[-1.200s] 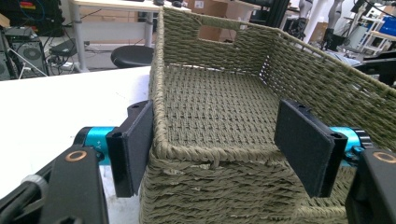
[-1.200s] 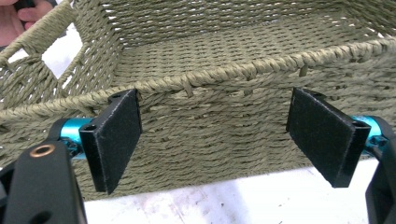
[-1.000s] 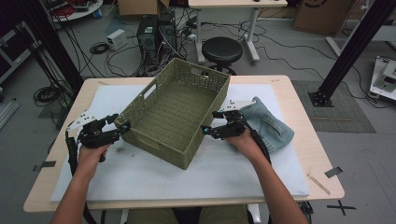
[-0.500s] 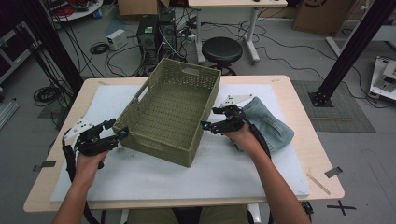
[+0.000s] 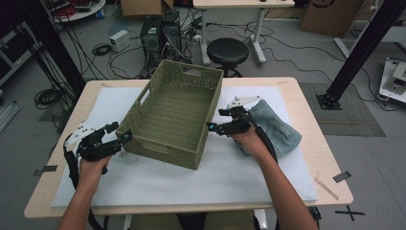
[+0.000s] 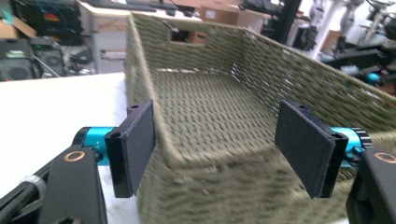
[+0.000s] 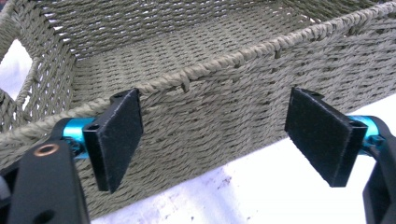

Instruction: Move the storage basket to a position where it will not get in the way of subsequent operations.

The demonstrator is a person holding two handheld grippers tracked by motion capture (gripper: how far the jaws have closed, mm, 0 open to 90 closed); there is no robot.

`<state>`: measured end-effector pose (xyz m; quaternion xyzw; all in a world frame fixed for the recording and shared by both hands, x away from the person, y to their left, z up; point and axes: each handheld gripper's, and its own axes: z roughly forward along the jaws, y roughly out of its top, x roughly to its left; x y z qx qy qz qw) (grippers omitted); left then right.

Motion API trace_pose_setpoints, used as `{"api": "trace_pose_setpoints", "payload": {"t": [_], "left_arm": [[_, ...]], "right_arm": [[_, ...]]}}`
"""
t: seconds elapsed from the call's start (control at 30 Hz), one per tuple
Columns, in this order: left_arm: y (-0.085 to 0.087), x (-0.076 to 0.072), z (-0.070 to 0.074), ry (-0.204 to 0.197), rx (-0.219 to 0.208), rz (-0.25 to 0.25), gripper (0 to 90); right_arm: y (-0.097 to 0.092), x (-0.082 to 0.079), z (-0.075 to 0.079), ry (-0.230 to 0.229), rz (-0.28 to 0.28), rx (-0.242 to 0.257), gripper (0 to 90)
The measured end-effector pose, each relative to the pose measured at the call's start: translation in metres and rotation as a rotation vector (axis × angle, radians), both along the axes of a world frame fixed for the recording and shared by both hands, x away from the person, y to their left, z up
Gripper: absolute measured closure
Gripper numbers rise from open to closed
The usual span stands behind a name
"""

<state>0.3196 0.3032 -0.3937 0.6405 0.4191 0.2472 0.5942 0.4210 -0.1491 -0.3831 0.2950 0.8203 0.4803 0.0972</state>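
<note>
High view showed us the left gripper (image 5: 125, 138) and right gripper (image 5: 209, 126) at opposite walls of the woven basket (image 5: 174, 115), both with jaws spread, pinching nothing.

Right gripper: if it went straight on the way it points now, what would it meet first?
Most likely the woven basket: its long side wall stands right ahead of the open right gripper, between the fingers, apparently not yet touched.

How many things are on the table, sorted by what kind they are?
Woven baskets: 1, the olive basket.
Denim clothes: 1, the blue jeans.
White mats: 1, the mat.
Hand-held tools: 2, the left tool and the right tool.
Total: 5
</note>
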Motion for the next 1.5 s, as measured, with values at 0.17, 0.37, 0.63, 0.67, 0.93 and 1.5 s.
{"api": "trace_pose_setpoints", "payload": {"t": [0.17,0.37,0.63,0.67,0.93,1.5], "left_arm": [[0.012,0.016,0.016,0.018,-0.015,0.037,24.9],[0.009,0.046,0.026,0.069,0.012,0.013,24.0],[-0.001,0.053,0.012,0.13,0.013,-0.087,28.1],[-0.003,0.052,0.01,0.126,0.018,-0.103,29.4],[-0.006,0.042,0.003,0.111,0.041,-0.094,32.8],[-0.011,0.014,0.002,0.086,0.037,-0.024,32.5]], "right_arm": [[-0.003,-0.003,0.003,-0.003,-0.001,0.017,20.3],[-0.002,-0.001,0.002,0.011,-0.01,0.025,20.4],[0.001,0.001,0.001,0.009,-0.016,0.039,20.4],[0.001,0.001,0.001,0.005,-0.015,0.036,20.4],[0.002,0.0,0.002,-0.006,-0.022,0.03,20.4],[0.006,0.012,0.008,-0.012,-0.002,-0.003,20.3]]}}
